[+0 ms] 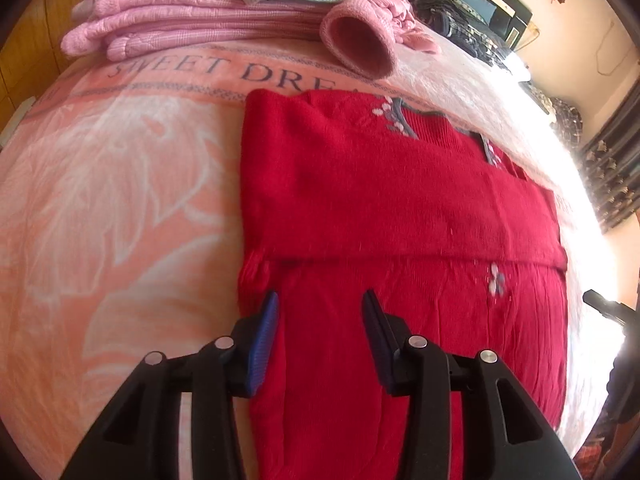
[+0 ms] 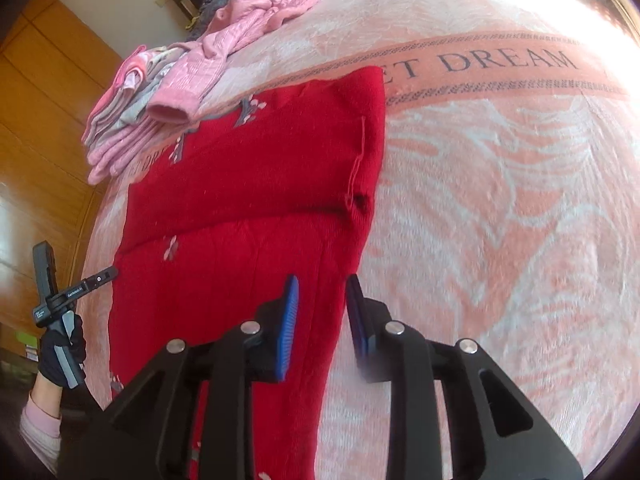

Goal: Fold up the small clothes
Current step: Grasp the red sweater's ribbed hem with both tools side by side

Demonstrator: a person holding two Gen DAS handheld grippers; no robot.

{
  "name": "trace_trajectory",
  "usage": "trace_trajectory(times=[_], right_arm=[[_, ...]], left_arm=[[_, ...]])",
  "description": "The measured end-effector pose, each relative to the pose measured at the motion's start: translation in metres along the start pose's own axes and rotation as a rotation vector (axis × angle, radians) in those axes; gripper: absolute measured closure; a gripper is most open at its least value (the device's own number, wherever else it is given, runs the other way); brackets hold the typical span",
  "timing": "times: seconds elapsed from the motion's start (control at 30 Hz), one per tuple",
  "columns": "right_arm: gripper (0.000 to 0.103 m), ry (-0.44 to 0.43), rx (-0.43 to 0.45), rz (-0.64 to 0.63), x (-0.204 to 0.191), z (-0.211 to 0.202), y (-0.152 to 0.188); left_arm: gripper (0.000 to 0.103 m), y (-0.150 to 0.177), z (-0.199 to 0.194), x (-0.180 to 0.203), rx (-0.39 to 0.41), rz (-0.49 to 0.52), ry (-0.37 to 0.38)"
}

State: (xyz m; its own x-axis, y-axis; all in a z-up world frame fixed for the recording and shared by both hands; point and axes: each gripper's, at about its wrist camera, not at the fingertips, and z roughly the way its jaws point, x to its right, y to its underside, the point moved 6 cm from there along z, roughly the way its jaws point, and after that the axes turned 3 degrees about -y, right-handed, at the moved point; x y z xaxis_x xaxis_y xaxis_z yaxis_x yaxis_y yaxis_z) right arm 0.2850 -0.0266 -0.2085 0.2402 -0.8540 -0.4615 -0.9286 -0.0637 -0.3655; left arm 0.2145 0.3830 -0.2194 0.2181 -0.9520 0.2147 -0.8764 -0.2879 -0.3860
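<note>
The red sweater (image 1: pixel 400 208) lies flat on the bed, on a pink blanket (image 1: pixel 120 200) printed with lettering. Its sleeves are folded across the chest as a band, and its long axis runs from the hem nearest the cameras away to the collar. Both grippers sit at the hem end, one toward each long side. The left gripper (image 1: pixel 320 336) hovers over the body just inside the sweater's left edge, fingers spread apart and empty. The right gripper (image 2: pixel 322 320) hangs at the opposite long edge, which passes between its parted fingers (image 2: pixel 290 320); it holds nothing, and whether it touches the knit I cannot tell. Neither is clearly nearer. The likely next move is to take the hem at both corners and carry it toward the collar. Beyond the collar sits a stack of folded pink clothes (image 1: pixel 200 12), with a loose pink sleeve (image 1: pixel 360 44) just beside it.
</note>
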Motion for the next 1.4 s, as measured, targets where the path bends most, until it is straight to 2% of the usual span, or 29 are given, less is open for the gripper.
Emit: trace_trajectory(times=[0.23, 0.37, 0.53, 0.8, 1.2, 1.4], right_arm=[[0.069, 0.010, -0.059, -0.044, -0.021, -0.022, 0.102], [0.065, 0.038, -0.080, -0.055, -0.028, -0.031, 0.142], [0.062, 0.025, -0.103, -0.047, -0.038, -0.038, 0.179], [0.060, 0.027, -0.137, -0.043, -0.044, -0.044, 0.212], [0.055, 0.032, -0.148, -0.054, -0.048, -0.050, 0.235], [0.055, 0.020, -0.137, -0.046, -0.049, -0.051, 0.238]], left_arm=[[0.055, 0.093, -0.037, -0.034, -0.085, -0.036, 0.046], [0.054, 0.131, -0.052, -0.043, -0.109, -0.054, 0.073], [0.053, 0.173, -0.065, -0.046, -0.145, -0.064, 0.116], [0.052, 0.213, -0.080, -0.046, -0.168, -0.071, 0.172], [0.043, 0.240, -0.088, -0.037, -0.178, -0.065, 0.213], [0.044, 0.246, -0.089, -0.033, -0.184, -0.133, 0.305]])
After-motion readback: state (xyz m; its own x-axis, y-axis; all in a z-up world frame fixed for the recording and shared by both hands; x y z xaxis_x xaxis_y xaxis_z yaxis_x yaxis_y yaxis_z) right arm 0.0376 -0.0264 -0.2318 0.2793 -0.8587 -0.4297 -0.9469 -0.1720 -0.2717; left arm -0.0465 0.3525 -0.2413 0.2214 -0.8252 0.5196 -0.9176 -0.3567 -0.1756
